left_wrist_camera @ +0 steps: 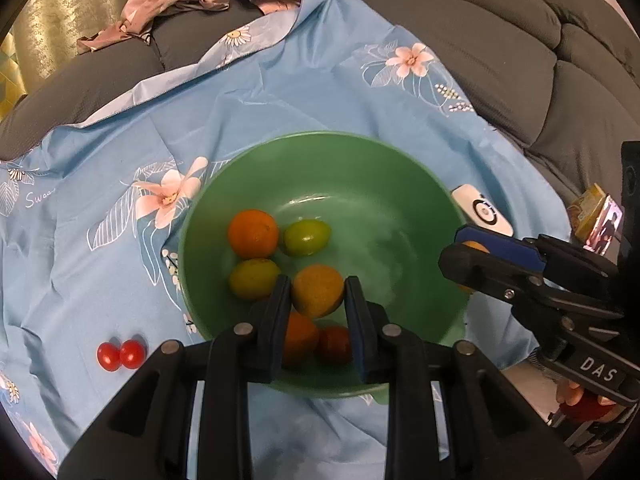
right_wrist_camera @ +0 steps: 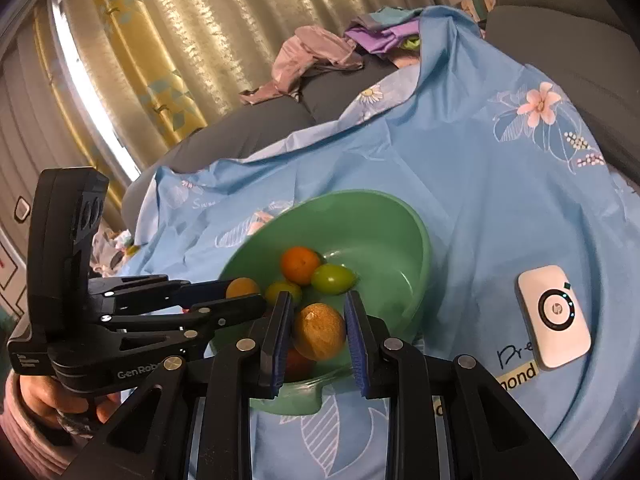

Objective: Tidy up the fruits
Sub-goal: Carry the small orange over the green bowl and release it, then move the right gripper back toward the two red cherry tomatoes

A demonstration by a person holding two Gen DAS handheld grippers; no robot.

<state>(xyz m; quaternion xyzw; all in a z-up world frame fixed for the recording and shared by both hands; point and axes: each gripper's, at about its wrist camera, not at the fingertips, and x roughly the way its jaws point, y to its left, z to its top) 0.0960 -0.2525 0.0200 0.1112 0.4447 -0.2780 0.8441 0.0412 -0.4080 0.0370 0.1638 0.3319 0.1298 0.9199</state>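
A green bowl (left_wrist_camera: 400, 200) (right_wrist_camera: 384, 232) sits on a blue flowered cloth (left_wrist_camera: 280, 92). It holds an orange fruit (left_wrist_camera: 253, 234) (right_wrist_camera: 301, 265), a green one (left_wrist_camera: 307, 237) (right_wrist_camera: 333, 279), a yellow-green one (left_wrist_camera: 254, 279) and, lower down, an orange and a red one. My left gripper (left_wrist_camera: 318, 300) (right_wrist_camera: 244, 292) hangs over the bowl's near side, shut on a small yellow-orange fruit (left_wrist_camera: 318, 290) (right_wrist_camera: 241, 287). My right gripper (right_wrist_camera: 318, 328) (left_wrist_camera: 464, 256) is at the bowl's right rim, shut on another small orange fruit (right_wrist_camera: 320, 332). Two red cherry tomatoes (left_wrist_camera: 120, 355) lie on the cloth left of the bowl.
A white pocket device (left_wrist_camera: 482, 210) (right_wrist_camera: 554, 316) lies on the cloth right of the bowl. A small box (left_wrist_camera: 596, 216) sits past it at the cloth's edge. The cloth covers a grey sofa (left_wrist_camera: 500, 40), with crumpled clothes (left_wrist_camera: 176, 0) at the back. A hand (right_wrist_camera: 36, 400) grips the left tool.
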